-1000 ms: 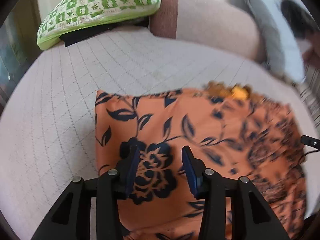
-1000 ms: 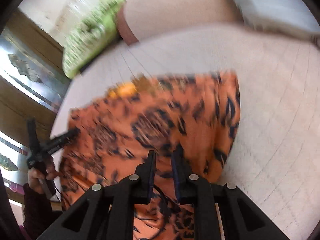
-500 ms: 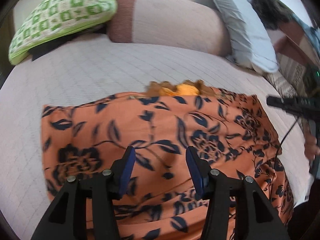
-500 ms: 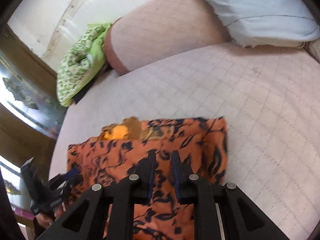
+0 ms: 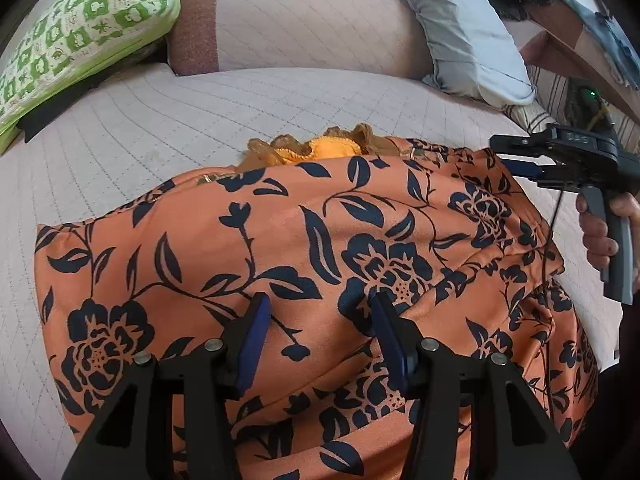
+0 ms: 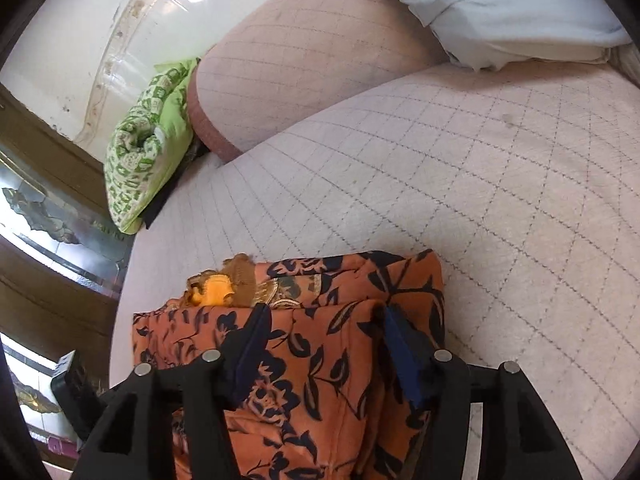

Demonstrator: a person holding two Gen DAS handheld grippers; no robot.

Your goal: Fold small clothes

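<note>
An orange garment with a dark blue flower print point(image 5: 280, 240) lies folded on the quilted bed cover point(image 5: 180, 120). A brown and yellow frilled piece point(image 5: 320, 146) sticks out at its far edge. My left gripper point(image 5: 320, 300) hovers open over the middle of the cloth, with nothing pinched. My right gripper point(image 6: 326, 312) stands over the garment's right folded edge point(image 6: 416, 288); its jaws are opening, with cloth lying below and between them but not pressed. In the left wrist view the right gripper point(image 5: 508, 158) shows at the garment's far right corner, held by a hand point(image 5: 600, 236).
A green checked pillow point(image 5: 80, 32), a pink bolster point(image 5: 312, 28) and a pale grey pillow point(image 5: 460, 28) line the back of the bed. A dark wooden cabinet with glass point(image 6: 48, 216) stands to the left in the right wrist view. Bare quilt point(image 6: 500, 200) spreads to the right.
The right gripper's jaws, nearly shut on the cloth before, now stand wide apart. The left gripper has moved from the garment's left part to over its middle.
</note>
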